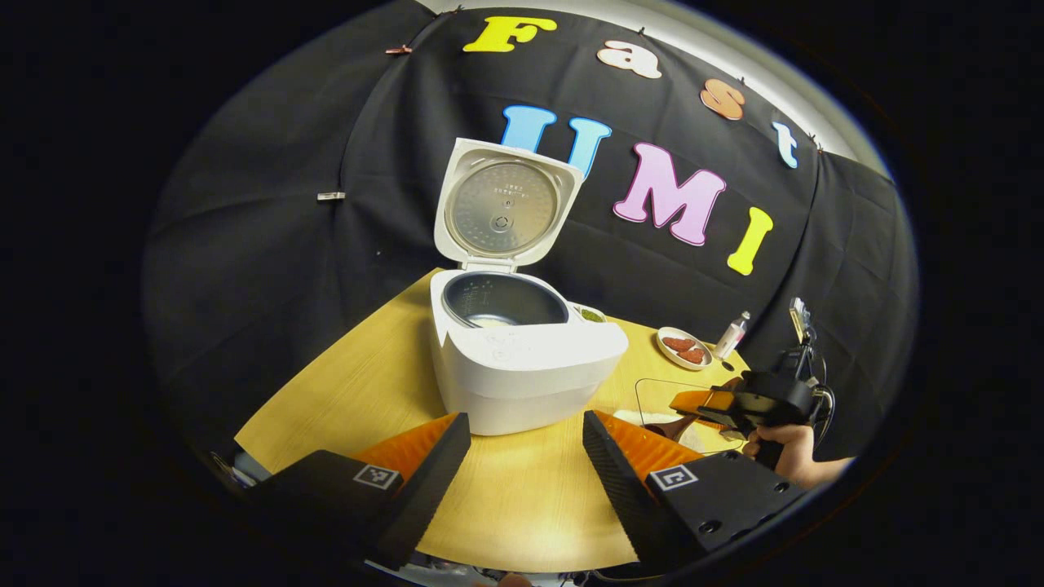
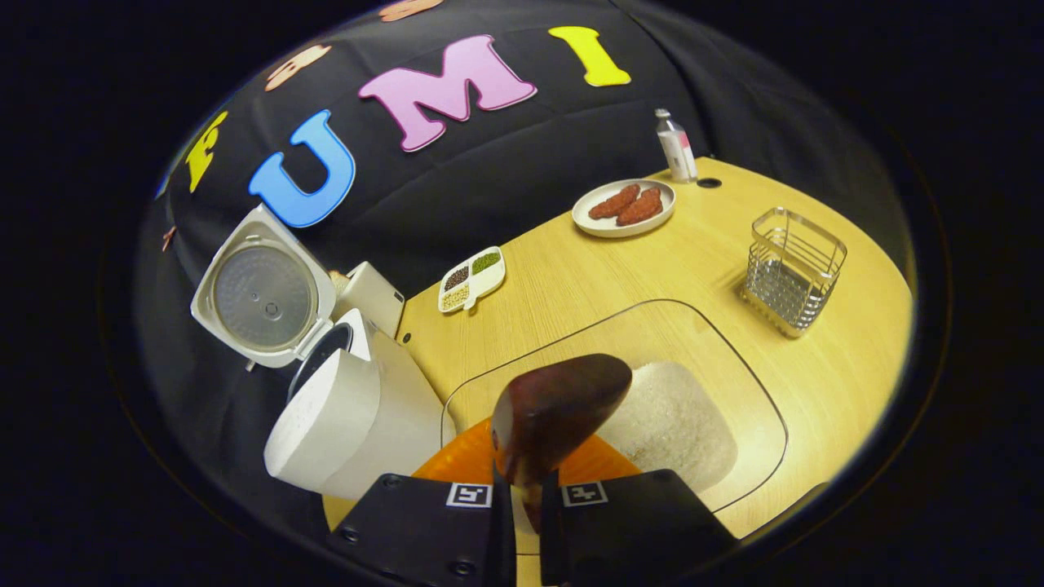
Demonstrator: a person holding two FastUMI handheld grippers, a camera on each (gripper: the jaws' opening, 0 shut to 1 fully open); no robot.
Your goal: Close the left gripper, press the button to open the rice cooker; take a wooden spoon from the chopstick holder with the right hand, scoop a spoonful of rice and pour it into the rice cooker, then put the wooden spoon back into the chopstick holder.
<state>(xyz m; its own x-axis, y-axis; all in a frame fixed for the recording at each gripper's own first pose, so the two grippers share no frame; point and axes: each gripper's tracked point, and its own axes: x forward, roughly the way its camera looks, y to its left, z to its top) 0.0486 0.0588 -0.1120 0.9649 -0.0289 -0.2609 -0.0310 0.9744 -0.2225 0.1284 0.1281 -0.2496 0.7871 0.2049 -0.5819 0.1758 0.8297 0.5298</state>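
The right gripper clamps the wooden spoon, its bowl over the rice in a clear tray. Left of the tray stands the rice cooker (lid up), the left gripper spread open before it. Beyond the tray sits the chopstick holder.

The white rice cooker is standing on the surface with its lid tilted up and open, baring the dark inner pot, straight ahead of the left tool. The dark wooden spoon is sticking up between the right tool's fingers, its bowl hanging over white rice in a clear tray. The wire chopstick holder is sitting farther ahead to the right.
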